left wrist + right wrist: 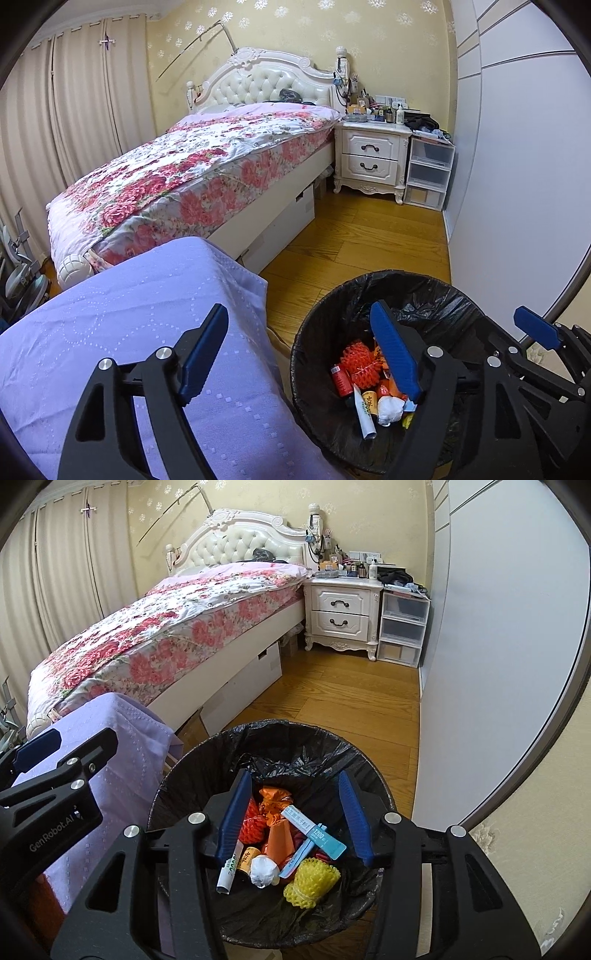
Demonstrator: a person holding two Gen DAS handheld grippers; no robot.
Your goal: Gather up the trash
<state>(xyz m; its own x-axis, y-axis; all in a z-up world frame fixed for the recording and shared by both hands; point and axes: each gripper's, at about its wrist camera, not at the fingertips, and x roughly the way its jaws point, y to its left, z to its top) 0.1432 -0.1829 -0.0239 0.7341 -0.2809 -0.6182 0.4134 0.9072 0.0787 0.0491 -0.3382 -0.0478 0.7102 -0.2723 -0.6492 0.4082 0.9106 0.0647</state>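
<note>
Right wrist view: we see our right claw [295,818] spread wide over the trash bin [177,786], w/ nothing pinched. Trash lies in the black bag: a yellow foam net [312,884], a white paper ball [263,875], a tube [231,871] & orange stuff. Left claw [299,354] is spread too, one side over the purple cloth [122,314], other over the bin. Bin sits on the wood floor [332,701] near the bed [166,627].

My wooden floor [332,701] carries the trash bin [184,775], lined with a black bag, just beside the lilac-covered surface [129,314]. Further back the floor bears the bed [166,627] under its floral quilt, a white nightstand [343,616], and clear plastic drawers [402,627] beside it.
</note>
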